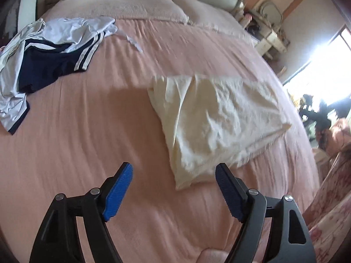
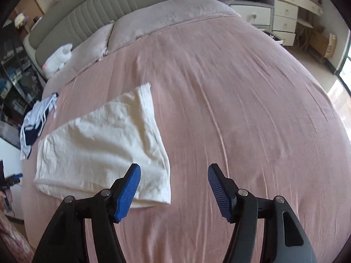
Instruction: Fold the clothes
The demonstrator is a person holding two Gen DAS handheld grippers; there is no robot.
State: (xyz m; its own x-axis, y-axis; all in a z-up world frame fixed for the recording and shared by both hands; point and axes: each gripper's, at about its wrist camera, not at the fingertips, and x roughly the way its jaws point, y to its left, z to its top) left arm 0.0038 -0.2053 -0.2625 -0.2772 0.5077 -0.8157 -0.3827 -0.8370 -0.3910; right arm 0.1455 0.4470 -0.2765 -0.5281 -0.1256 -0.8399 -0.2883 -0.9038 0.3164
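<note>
Both tools hover empty with jaws spread wide over a pink bed (image 2: 241, 109): the cream garment (image 1: 219, 122), already folded into a rough rectangle, lies ahead and slightly right of the left hand-held gripper (image 1: 174, 171) and ahead-left of the right hand-held gripper (image 2: 174, 172), whose left pad overlaps its near corner in view (contact cannot be judged). Its long axis runs diagonally away from both, the right tool seeming nearer. A navy-and-white garment (image 1: 43, 61) lies unfolded far left, beyond it a padded headboard (image 2: 105, 15), a dresser (image 2: 283, 19) opposite.
</note>
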